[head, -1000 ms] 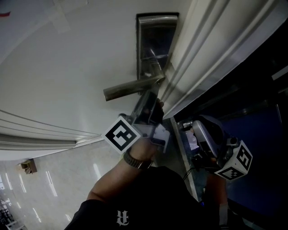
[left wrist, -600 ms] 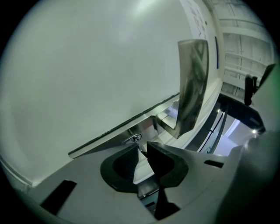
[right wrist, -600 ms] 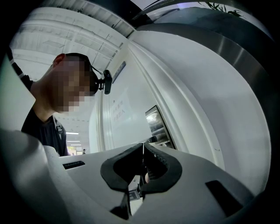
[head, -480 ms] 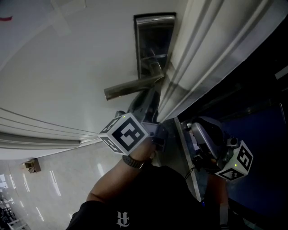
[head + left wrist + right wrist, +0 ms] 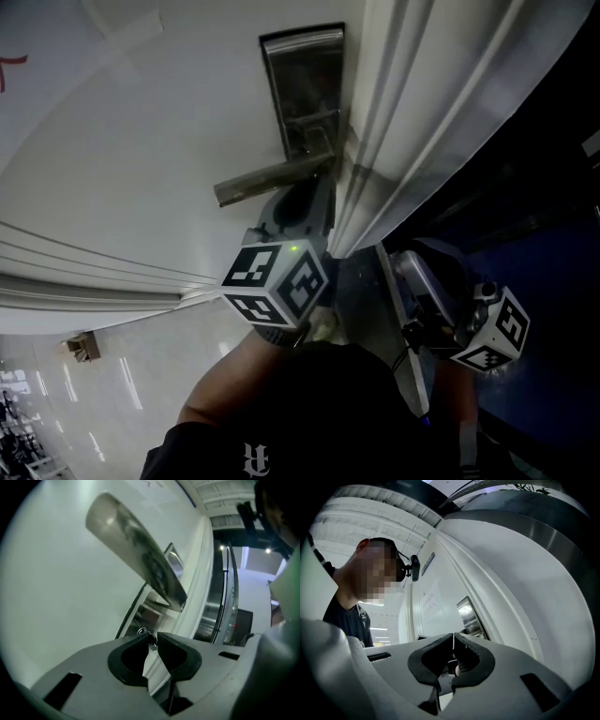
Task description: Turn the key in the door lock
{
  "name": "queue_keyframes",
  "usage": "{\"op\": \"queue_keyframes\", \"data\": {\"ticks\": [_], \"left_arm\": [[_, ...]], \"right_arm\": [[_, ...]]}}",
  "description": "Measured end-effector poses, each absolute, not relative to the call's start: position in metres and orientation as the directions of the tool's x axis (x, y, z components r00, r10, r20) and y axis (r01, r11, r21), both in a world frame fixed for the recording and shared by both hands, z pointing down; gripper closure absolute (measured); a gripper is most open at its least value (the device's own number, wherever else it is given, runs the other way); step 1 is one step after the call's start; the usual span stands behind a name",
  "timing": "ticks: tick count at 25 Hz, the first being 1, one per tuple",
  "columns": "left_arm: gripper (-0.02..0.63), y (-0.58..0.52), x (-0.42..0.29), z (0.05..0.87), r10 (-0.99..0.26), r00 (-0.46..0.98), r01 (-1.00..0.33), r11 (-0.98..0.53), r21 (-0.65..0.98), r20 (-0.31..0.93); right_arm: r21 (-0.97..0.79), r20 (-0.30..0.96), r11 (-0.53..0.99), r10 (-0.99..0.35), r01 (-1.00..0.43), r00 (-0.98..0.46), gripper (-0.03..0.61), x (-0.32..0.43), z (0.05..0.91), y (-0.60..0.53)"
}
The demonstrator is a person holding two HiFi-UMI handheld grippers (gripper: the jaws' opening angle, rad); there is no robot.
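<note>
Left gripper [image 5: 152, 634] has rolled — key [image 5: 152, 643] pinched.

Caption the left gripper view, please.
Left gripper pinches a small key beneath the lever handle.

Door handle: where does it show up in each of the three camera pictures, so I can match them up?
Head view: the door handle sits in the upper middle, jutting left from the metal lock plate.
Left gripper view: the handle slants large across the upper middle, in front of the plate.
Right gripper view: no handle can be made out.
Shared landmark: the lock plate, here right of centre.
</note>
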State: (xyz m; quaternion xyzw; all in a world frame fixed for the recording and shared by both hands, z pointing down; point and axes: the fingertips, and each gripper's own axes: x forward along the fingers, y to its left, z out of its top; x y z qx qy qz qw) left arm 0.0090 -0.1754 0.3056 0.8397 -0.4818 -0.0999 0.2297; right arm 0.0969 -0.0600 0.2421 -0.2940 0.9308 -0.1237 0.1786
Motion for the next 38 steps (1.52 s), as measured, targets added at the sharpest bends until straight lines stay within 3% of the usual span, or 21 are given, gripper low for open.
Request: {"op": "queue_keyframes", "data": {"ticks": [8, 15, 26, 38], "left_arm": [[0.552, -0.174, 0.016, 0.303, -0.883, 0.455, -0.891, -0.451, 0.054, 0.116], [0.555, -0.171, 0.022, 0.304, -0.914, 0.381, -0.845, -0.406, -0.347, 0.142], [0.575, -0.167, 0.030, 0.310, -0.932, 0.324, -0.559, -0.328, -0.762, 0.163], [0.591, -0.165, 0.035, 0.311, -0.937, 0.310, -0.185, -0.224, -0.957, 0.159]], "right_arm": [[-0.335, -0.270, 0.805, -0.581, -0.491, -0.768, 0.561, 0.095, 0.243, -0.057], [-0.344, -0.271, 0.801, -0.584, -0.489, -0.765, 0.561, 0.095, 0.245, -0.055], [-0.326, -0.250, 0.785, -0.609, -0.527, -0.753, 0.561, 0.099, 0.248, -0.057], [-0.323, -0.220, 0.775, -0.619, -0.543, -0.754, 0.561, 0.096, 0.253, -0.062]]}}
